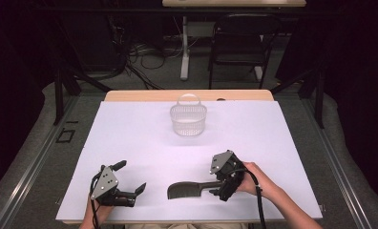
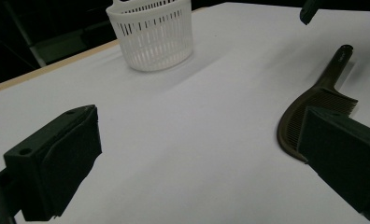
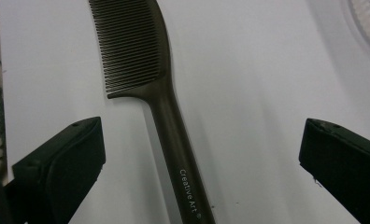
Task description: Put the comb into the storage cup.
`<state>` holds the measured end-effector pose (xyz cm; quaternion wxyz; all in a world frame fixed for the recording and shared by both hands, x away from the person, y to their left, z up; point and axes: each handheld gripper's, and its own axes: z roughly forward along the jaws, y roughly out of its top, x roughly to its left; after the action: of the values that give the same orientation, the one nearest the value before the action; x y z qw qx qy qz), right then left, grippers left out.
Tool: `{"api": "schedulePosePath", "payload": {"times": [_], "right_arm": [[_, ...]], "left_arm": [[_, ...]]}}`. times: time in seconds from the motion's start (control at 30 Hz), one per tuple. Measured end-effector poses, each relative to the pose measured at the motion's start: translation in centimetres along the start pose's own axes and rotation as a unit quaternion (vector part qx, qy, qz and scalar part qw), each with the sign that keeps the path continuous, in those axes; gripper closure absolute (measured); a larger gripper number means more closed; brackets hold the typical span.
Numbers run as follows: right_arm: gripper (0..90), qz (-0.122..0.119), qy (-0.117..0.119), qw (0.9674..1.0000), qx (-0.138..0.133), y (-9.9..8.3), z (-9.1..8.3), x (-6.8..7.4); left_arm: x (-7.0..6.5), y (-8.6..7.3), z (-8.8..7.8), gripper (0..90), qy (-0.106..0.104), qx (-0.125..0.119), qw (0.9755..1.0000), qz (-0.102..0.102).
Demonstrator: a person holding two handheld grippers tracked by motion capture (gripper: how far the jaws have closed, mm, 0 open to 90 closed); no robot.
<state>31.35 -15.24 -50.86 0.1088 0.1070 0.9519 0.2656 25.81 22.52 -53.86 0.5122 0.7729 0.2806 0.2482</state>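
Your left gripper (image 1: 130, 193) rests with its fingers wide apart and empty, the comb's (image 1: 187, 190) toothed head just beyond its right finger. Your right gripper (image 3: 197, 172) also has fingers spread wide, holding nothing, the comb's handle lying flat on the worktop (image 1: 130, 138) midway between them. That handle is thin, smooth, hard dark plastic: close too high and it may skid or pivot away. The slotted white plastic basket (image 1: 188, 119) stands well ahead of both pairs of fingers.
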Motion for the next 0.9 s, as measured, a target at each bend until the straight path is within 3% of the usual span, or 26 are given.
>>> {"api": "schedulePosePath", "payload": {"times": [0.23,0.53,0.7,0.9], "right_arm": [[7.0,-0.015,0.011,0.9997,0.015,0.3,0.5,0.0],[30.8,-0.04,0.029,0.998,0.041,0.8,1.2,0.1],[42.5,-0.057,0.036,0.996,0.058,1.4,1.6,0.2],[54.6,-0.082,0.055,0.991,0.091,2.3,2.4,0.5]], "left_arm": [[0.1,0.0,0.0,0.0,0.0,0.001,1.0,-0.001],[0.1,0.0,0.1,0.0,-0.002,0.001,1.0,-0.002],[0.1,0.0,0.1,0.0,-0.002,0.001,1.0,-0.001],[0.1,0.0,0.2,0.0,-0.004,0.0,1.0,-0.003]]}}
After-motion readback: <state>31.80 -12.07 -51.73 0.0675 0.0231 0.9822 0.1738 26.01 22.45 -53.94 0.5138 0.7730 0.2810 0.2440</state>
